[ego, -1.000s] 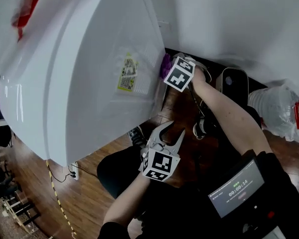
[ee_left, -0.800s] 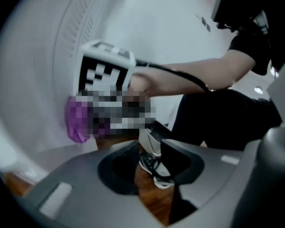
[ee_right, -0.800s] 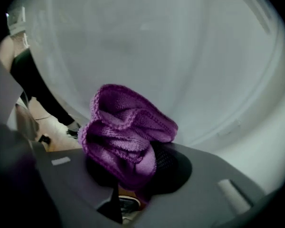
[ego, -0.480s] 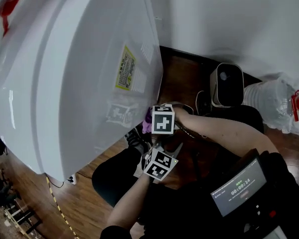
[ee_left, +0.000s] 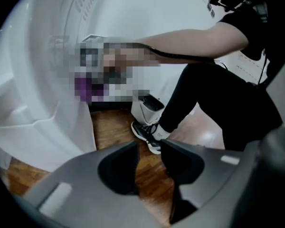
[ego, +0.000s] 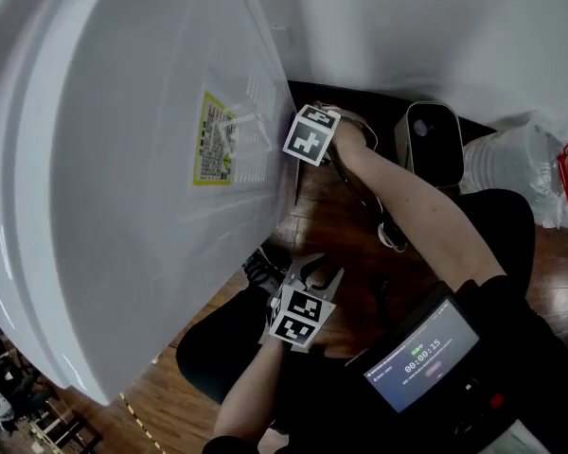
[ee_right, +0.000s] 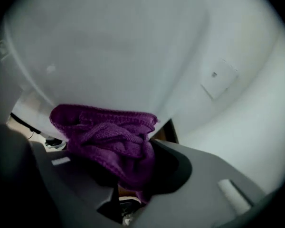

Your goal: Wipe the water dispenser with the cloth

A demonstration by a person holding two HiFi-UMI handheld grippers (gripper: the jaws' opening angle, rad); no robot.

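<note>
The white water dispenser (ego: 123,159) fills most of the room from here, its side panel with a yellow label (ego: 211,138) facing us above the wooden floor (ego: 341,225). The right tool (ee_right: 126,184) is clamped on a bunched purple cloth (ee_right: 109,137), pressed against that panel near its rear edge. The left tool (ego: 314,274) hangs lower, its jaws narrowly parted and empty.

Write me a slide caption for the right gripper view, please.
Right tool shut on a crumpled purple knitted cloth, held up to the curved side of the white plastic water dispenser.
</note>
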